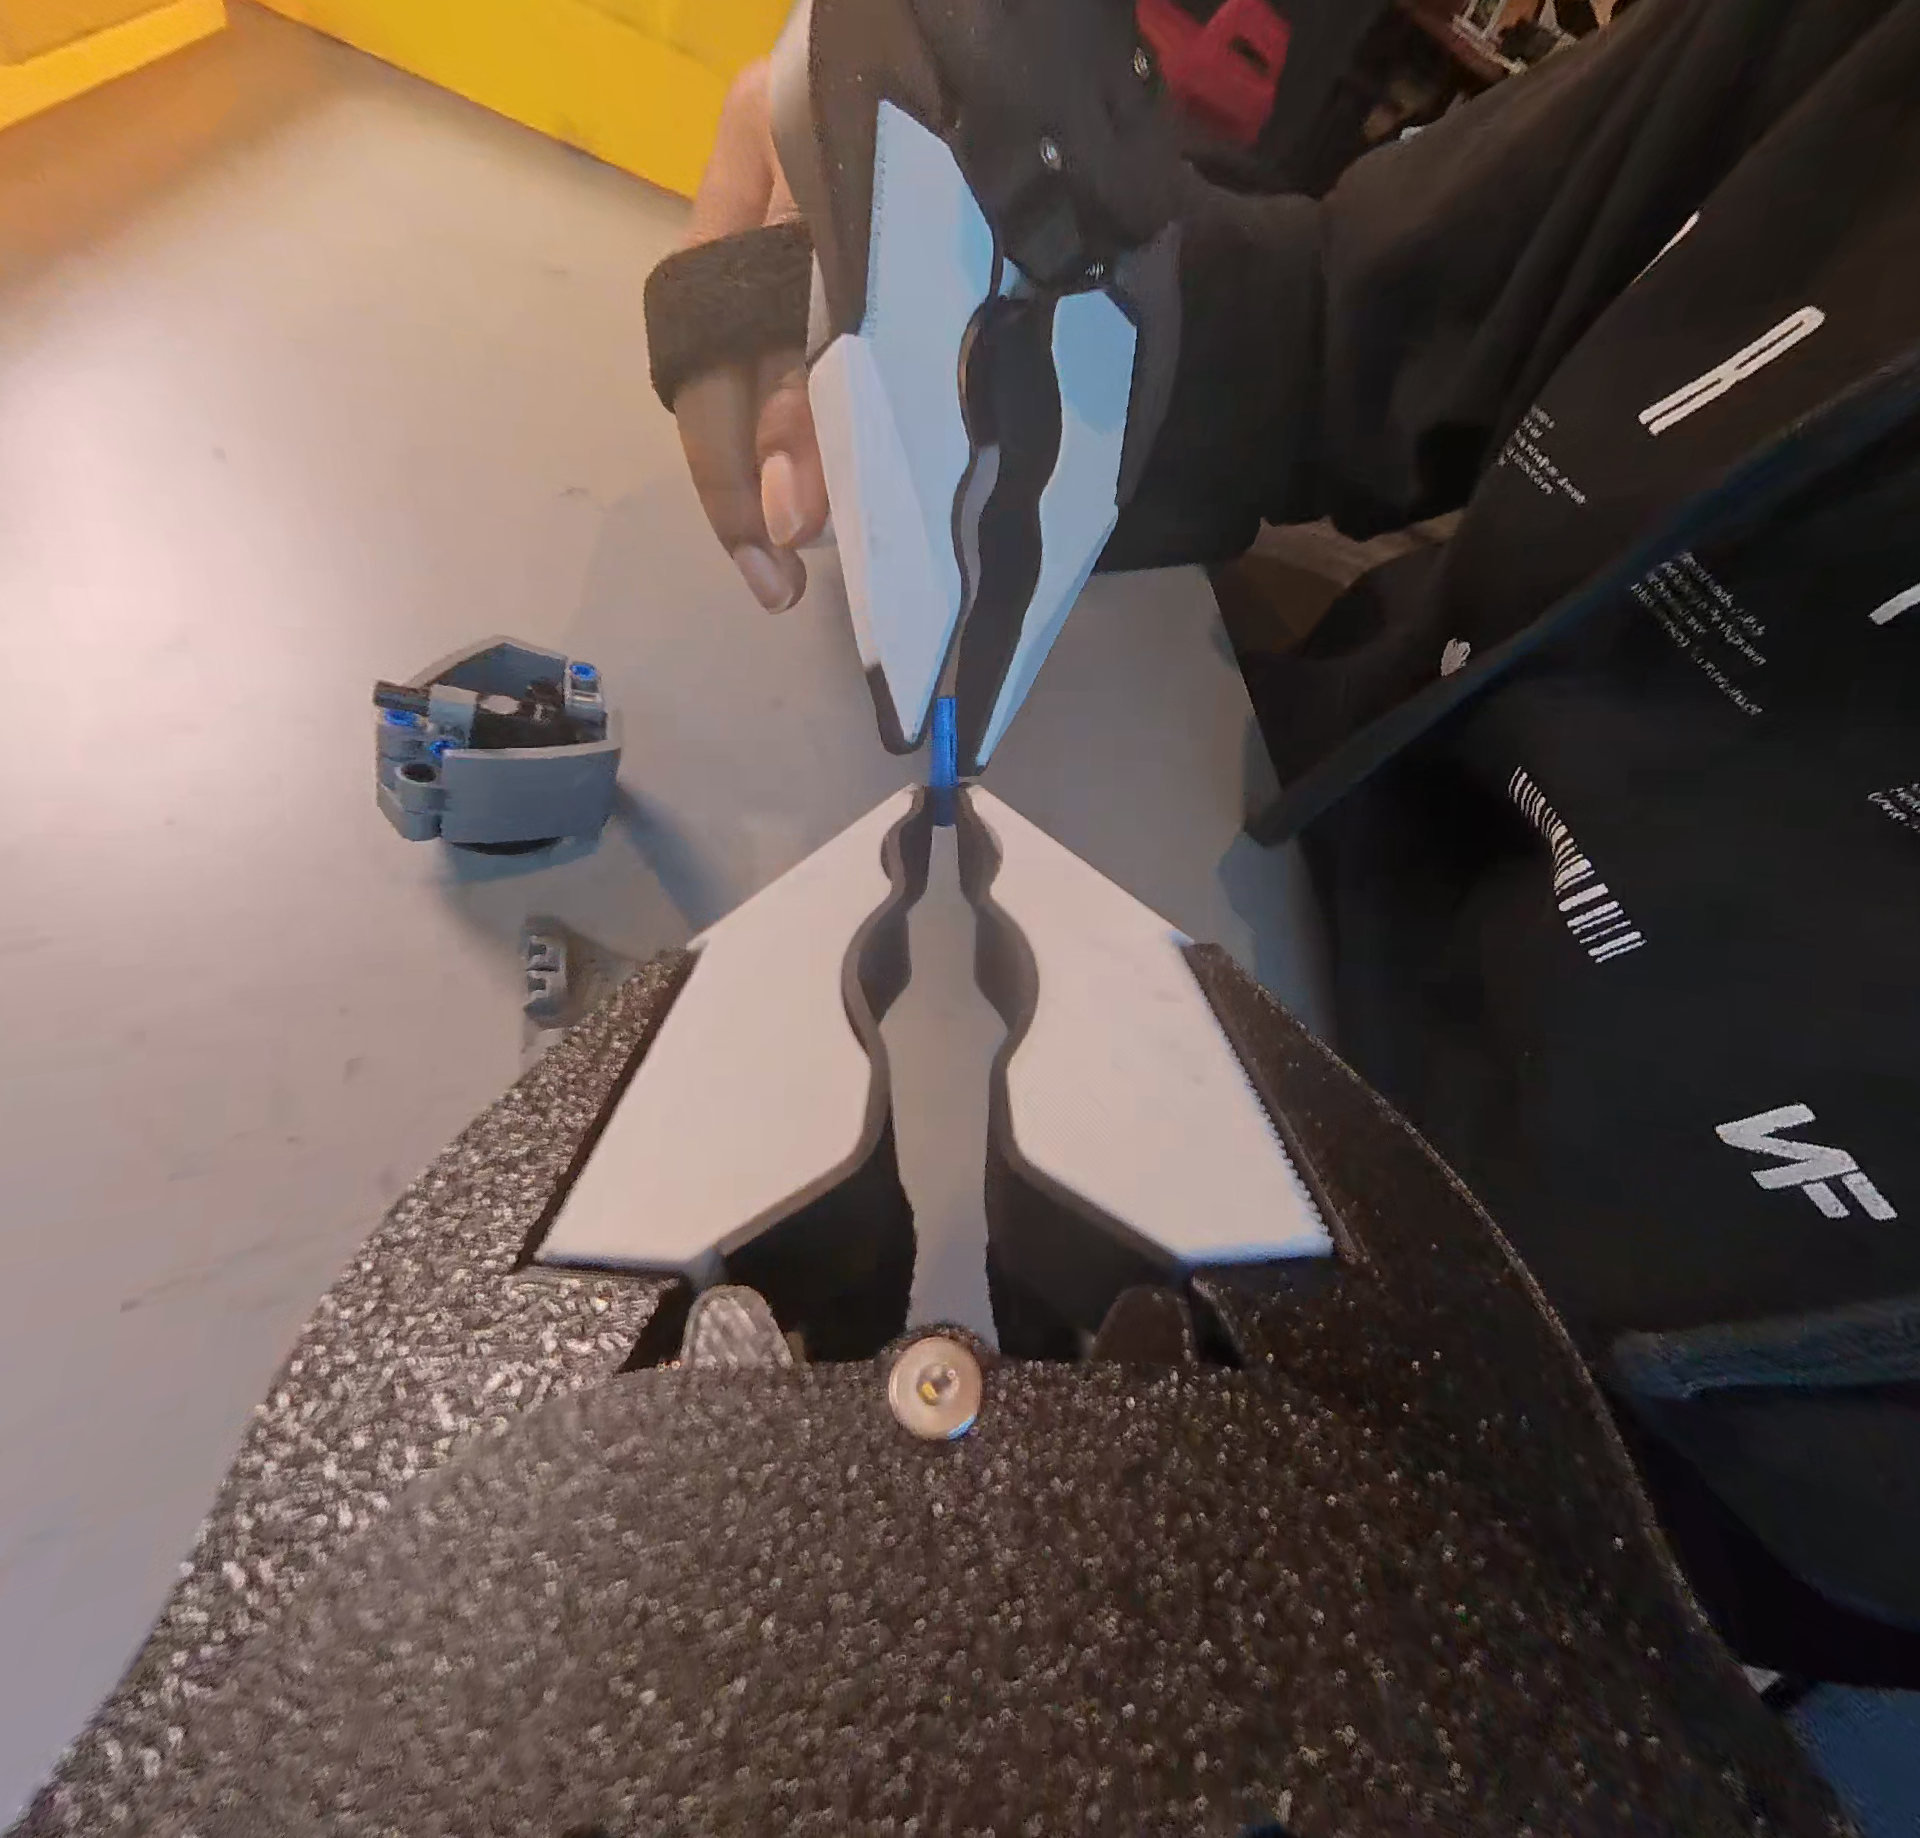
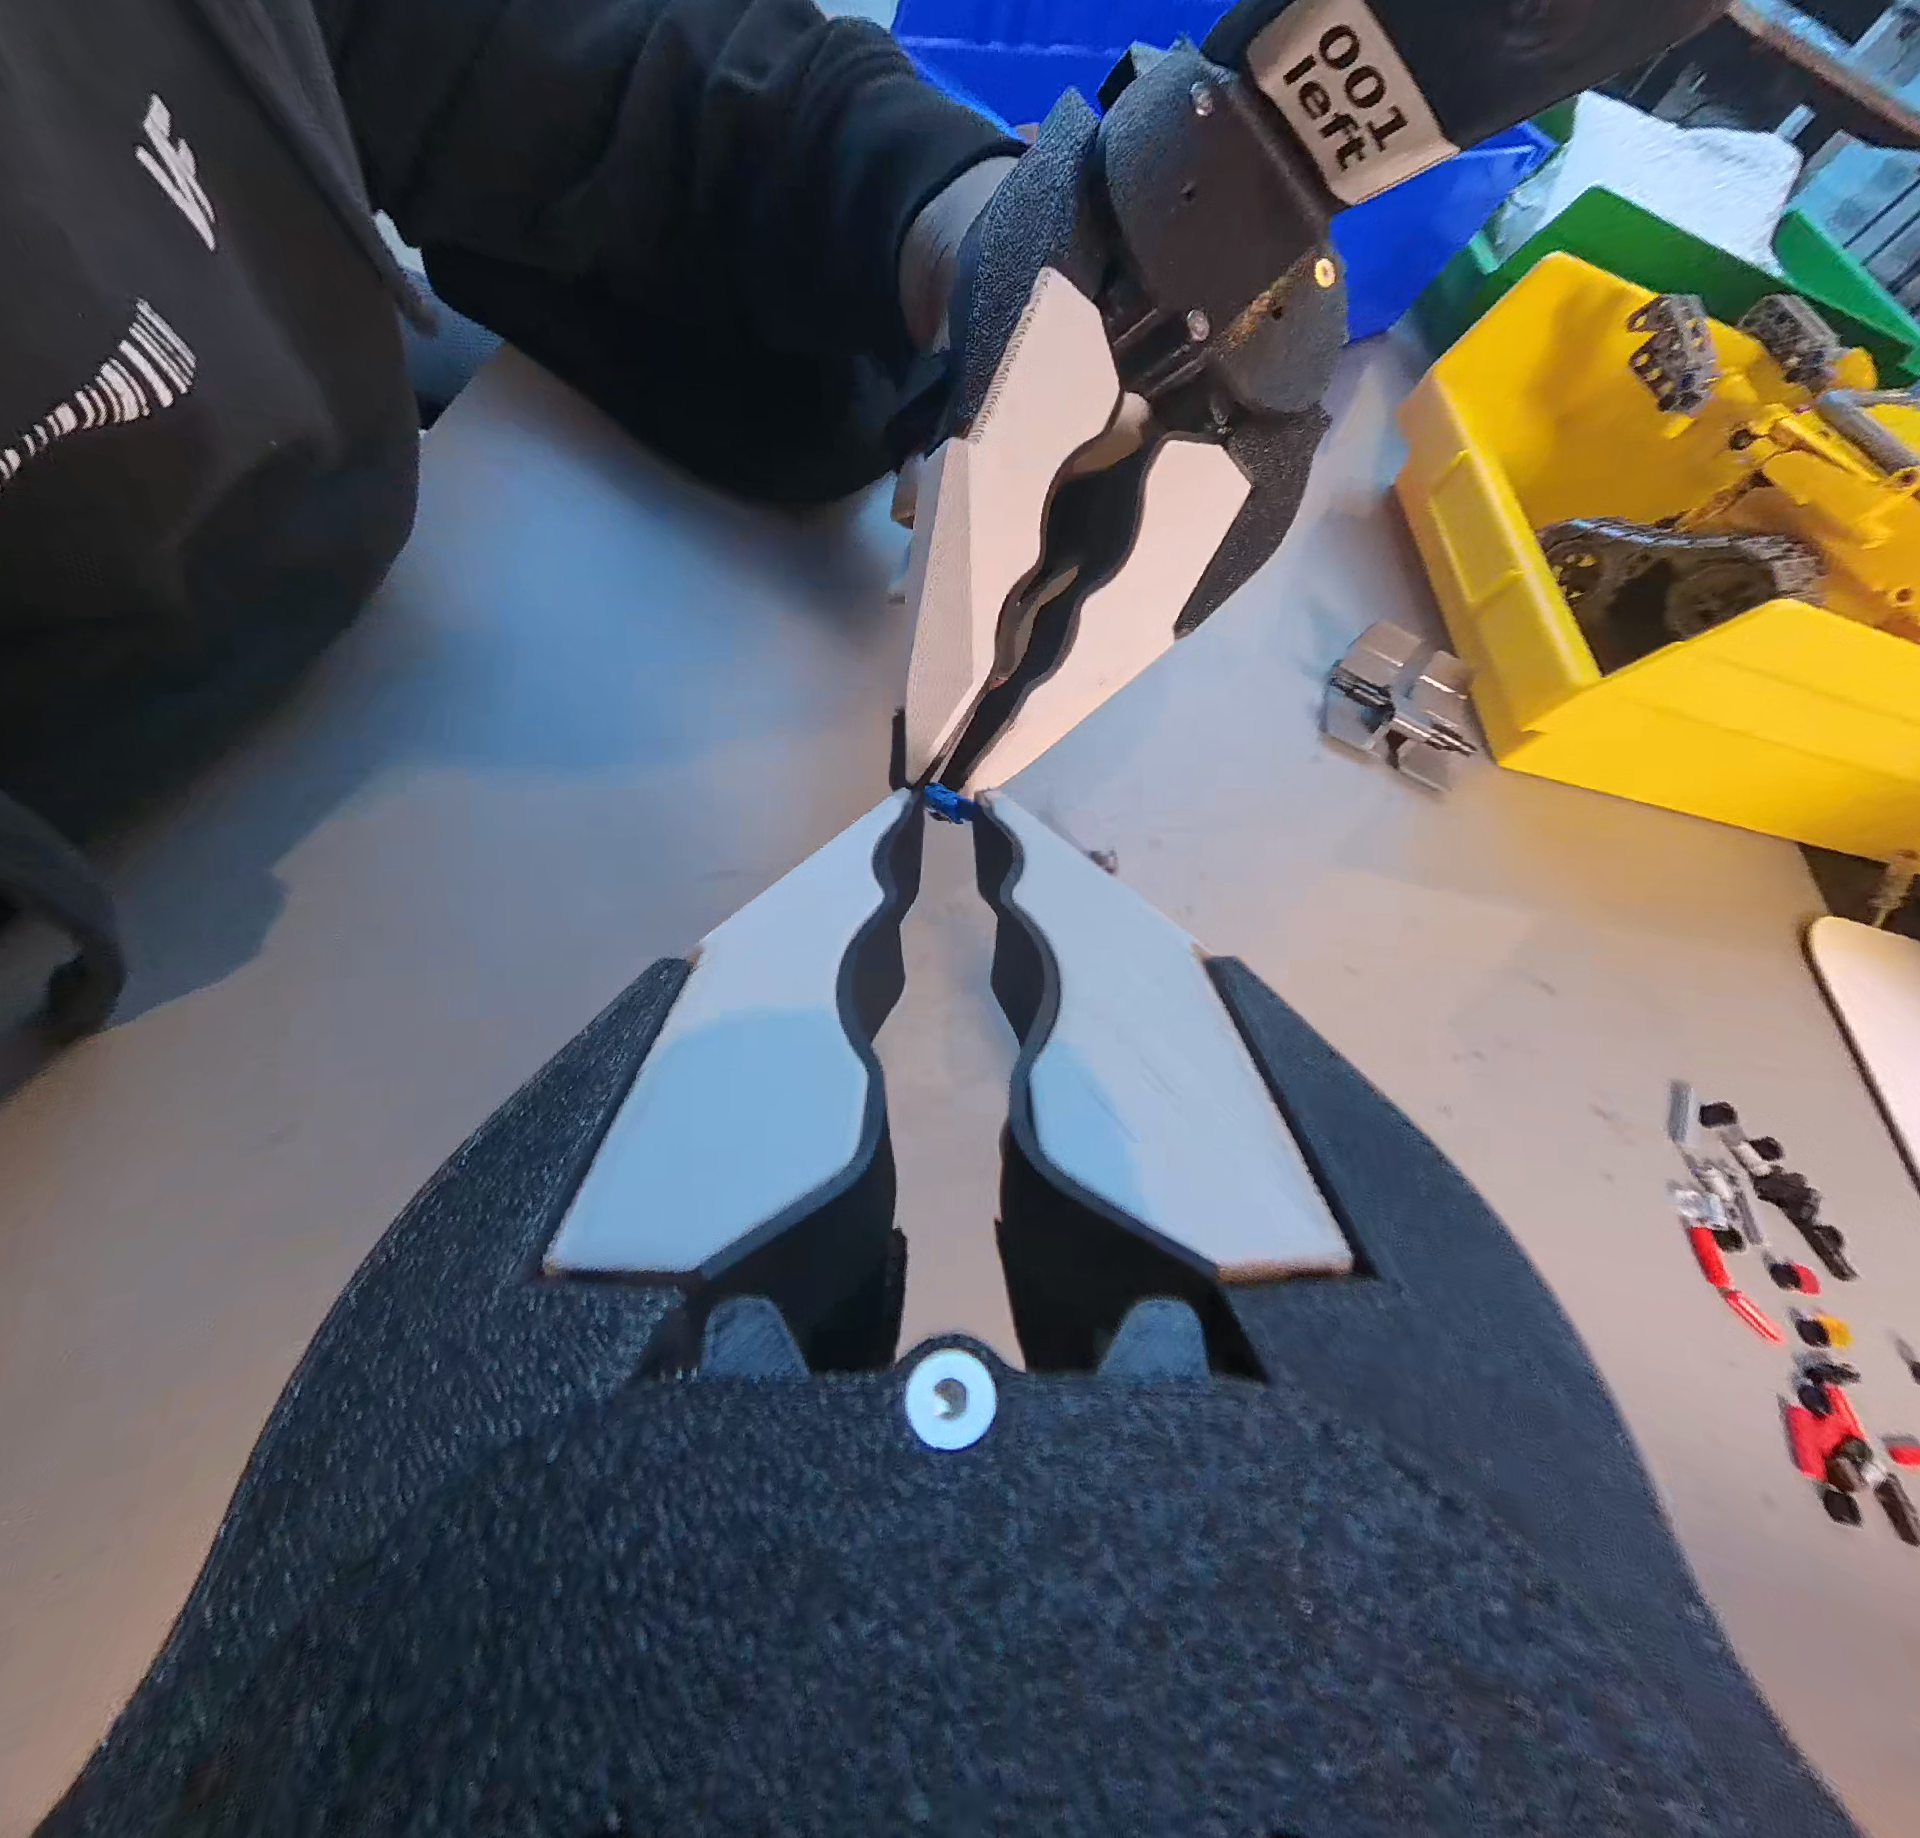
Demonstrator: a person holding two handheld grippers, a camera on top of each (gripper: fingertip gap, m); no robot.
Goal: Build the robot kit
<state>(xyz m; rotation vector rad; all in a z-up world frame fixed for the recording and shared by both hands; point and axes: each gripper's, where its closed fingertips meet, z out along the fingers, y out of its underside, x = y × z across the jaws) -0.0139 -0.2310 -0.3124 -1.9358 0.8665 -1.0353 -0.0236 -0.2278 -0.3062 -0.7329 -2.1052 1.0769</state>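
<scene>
Claws left and right both pinch one blue pin above a grey tabletop near yellow bins.

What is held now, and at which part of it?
A small blue pin: left gripper fingers pinch one end, right gripper fingers the other.

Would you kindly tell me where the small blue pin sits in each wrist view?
Left wrist view: blue pin at centre, upright, pinched between both grippers' tips.
Right wrist view: blue pin at centre, at the tips, seen almost end-on.
Shared landmark: the grey tabletop.
</scene>
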